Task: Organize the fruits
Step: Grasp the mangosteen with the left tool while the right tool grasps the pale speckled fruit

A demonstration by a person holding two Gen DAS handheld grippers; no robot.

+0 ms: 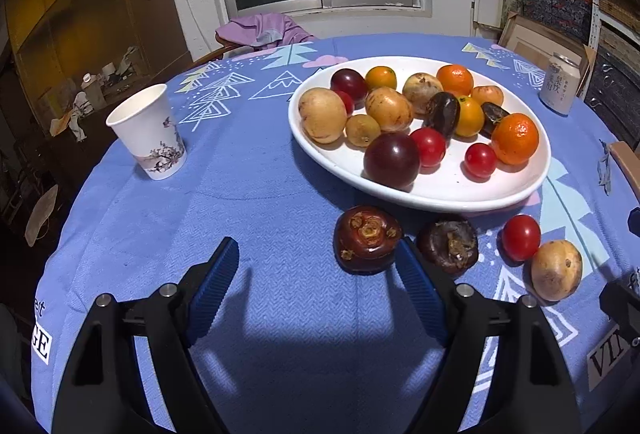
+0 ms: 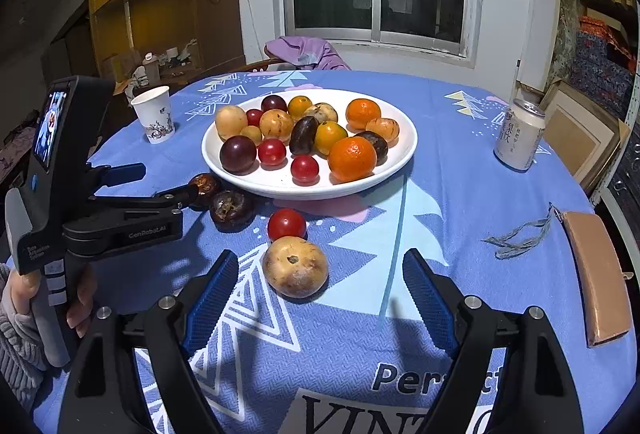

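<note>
Left tongs (image 1: pixel 316 266) released, dark fruit (image 1: pixel 367 239) just ahead-right; right tongs (image 2: pixel 320 282) released, tan fruit (image 2: pixel 296 266) dead ahead, roundish.

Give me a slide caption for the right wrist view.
Open right gripper facing a tan fruit on the blue tablecloth, white plate of fruit behind.

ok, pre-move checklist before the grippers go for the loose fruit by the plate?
1. left gripper open, nothing between its pads: ok.
2. right gripper open, empty: ok.
3. Left target, near dark fruit, beside its right finger, not between the fingers: not ok.
4. Right target, tan fruit, ahead between the fingers, off-centre toward the left one: ok.
5. Room on the white plate at its front rim: ok.
6. Grippers apart from each other: ok.
</note>
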